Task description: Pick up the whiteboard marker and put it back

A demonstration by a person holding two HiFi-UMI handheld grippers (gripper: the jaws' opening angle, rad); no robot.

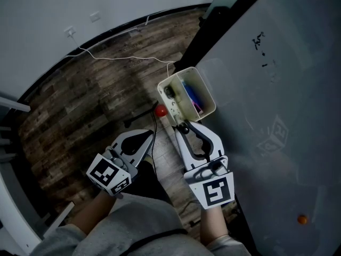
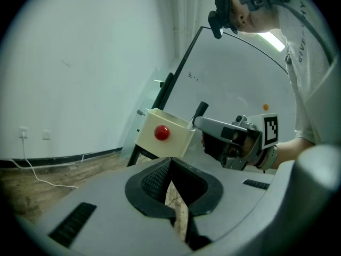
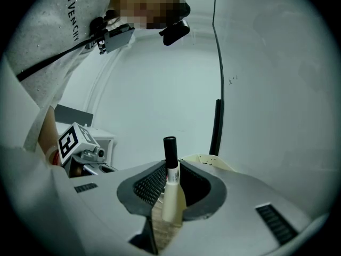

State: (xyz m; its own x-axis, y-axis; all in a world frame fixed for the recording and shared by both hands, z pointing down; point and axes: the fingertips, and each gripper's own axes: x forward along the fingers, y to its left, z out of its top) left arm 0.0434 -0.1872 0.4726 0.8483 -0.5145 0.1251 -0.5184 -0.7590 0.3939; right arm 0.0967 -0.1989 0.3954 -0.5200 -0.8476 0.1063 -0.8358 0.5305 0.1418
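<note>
My right gripper (image 1: 183, 127) is shut on a whiteboard marker (image 3: 171, 152), which stands upright between the pads with its black cap on top and its white barrel below. The jaw tips sit just below the near rim of a cream marker box (image 1: 208, 98) fixed to the whiteboard (image 1: 277, 89). Coloured markers (image 1: 191, 95) lie inside the box. In the right gripper view the box rim (image 3: 209, 161) shows right behind the held marker. My left gripper (image 1: 149, 135) hangs to the left over the floor, shut with nothing in it, seen too in the left gripper view (image 2: 171, 167).
A red round magnet (image 1: 160, 111) sticks to the box's outer wall, red magnet (image 2: 161, 133). The black easel leg (image 1: 213, 31) runs along the board's left edge. A white cable (image 1: 122, 57) trails over the wooden floor. An orange magnet (image 1: 302, 219) sits low on the board.
</note>
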